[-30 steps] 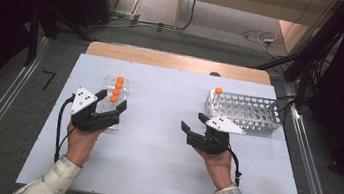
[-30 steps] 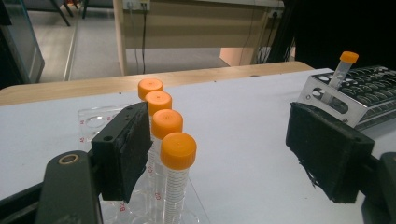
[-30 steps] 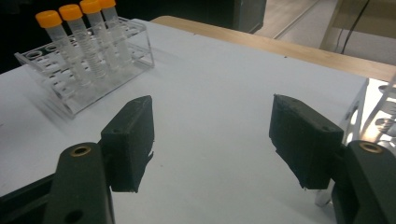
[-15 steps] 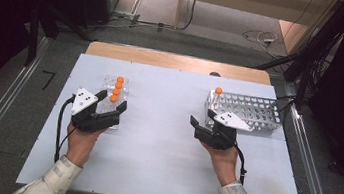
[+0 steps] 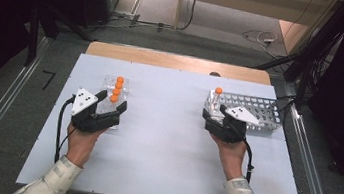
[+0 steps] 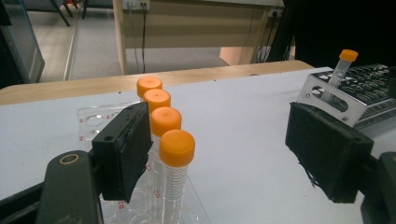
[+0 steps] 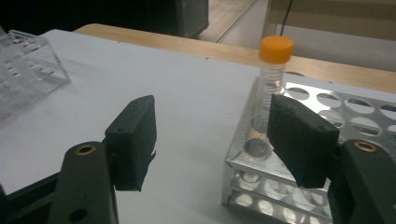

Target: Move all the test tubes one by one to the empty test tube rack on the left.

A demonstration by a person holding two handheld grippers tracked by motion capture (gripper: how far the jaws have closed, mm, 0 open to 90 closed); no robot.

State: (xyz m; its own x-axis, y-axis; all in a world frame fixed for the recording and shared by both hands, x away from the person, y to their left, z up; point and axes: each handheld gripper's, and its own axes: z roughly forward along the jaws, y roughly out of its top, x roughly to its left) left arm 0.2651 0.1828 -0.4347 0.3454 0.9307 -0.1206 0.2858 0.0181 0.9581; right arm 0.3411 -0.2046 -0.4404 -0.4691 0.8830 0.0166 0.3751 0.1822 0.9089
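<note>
L gripper [image 6: 229,158] jaws wide, straddling nearest of 4 orange-cap tubes [image 6: 173,175] in clear rack [image 5: 109,100], not pinched. Risk: left pad clips neighbour tube. R gripper [image 7: 215,149] open, just been closing w/ nothing between; right pad may knock lone tube [image 7: 274,79] in metal rack [image 7: 327,140].

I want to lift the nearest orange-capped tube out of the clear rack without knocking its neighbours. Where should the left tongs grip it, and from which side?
Grip the nearest tube just under its orange cap, with the left tongs coming from the person's side. It stands upright at the row's near end, so only its flanks are free; the next tube stands close behind. The clear rack hides its base.
</note>
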